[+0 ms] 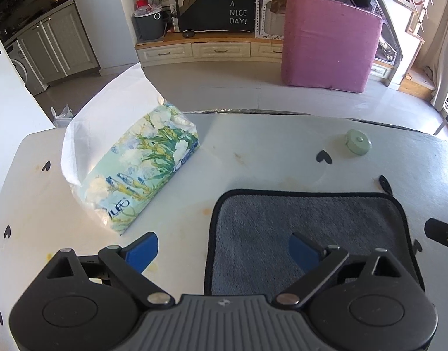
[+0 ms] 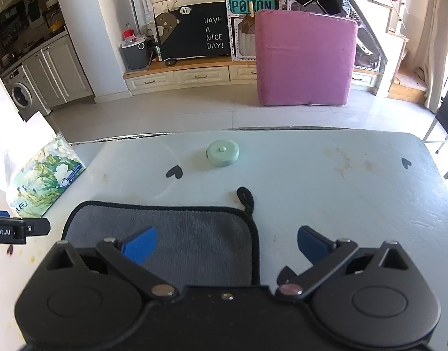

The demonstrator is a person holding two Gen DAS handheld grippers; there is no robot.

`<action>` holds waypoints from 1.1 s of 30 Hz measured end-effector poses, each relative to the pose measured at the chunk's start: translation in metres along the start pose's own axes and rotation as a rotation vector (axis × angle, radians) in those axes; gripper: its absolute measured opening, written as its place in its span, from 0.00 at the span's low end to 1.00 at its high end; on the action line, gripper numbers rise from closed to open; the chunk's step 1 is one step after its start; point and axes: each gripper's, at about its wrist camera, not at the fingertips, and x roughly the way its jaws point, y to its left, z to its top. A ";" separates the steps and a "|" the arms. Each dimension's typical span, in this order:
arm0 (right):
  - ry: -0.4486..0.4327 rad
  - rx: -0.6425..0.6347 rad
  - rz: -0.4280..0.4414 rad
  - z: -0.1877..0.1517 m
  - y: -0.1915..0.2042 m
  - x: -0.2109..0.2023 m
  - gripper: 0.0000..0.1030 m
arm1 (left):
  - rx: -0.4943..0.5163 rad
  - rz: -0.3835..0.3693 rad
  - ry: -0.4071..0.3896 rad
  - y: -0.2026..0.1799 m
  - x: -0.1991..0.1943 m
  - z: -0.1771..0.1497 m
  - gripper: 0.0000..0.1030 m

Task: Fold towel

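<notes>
A grey towel [image 1: 308, 222] with black trim lies flat on the white table; it also shows in the right wrist view [image 2: 165, 228], with its black hanging loop [image 2: 246, 199] at the far right corner. My left gripper [image 1: 224, 251] is open and empty, straddling the towel's near left edge. My right gripper [image 2: 227, 245] is open and empty, straddling the towel's near right edge. Part of the right gripper [image 1: 442, 235] shows at the right edge of the left wrist view.
A floral tissue pack [image 1: 139, 169] lies left of the towel, also in the right wrist view [image 2: 42, 181]. A small round green container [image 2: 222, 153] sits beyond the towel. The table's far edge [image 2: 282, 130] is behind it. A pink cushion [image 2: 304, 58] stands on the floor.
</notes>
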 end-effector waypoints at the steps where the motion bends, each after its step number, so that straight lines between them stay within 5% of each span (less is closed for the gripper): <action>1: 0.000 0.001 0.000 -0.002 0.001 -0.003 1.00 | 0.002 -0.003 0.000 0.000 -0.003 -0.002 0.93; 33: -0.043 -0.014 -0.002 -0.050 0.006 -0.126 1.00 | 0.038 -0.038 -0.022 -0.005 -0.122 -0.073 0.93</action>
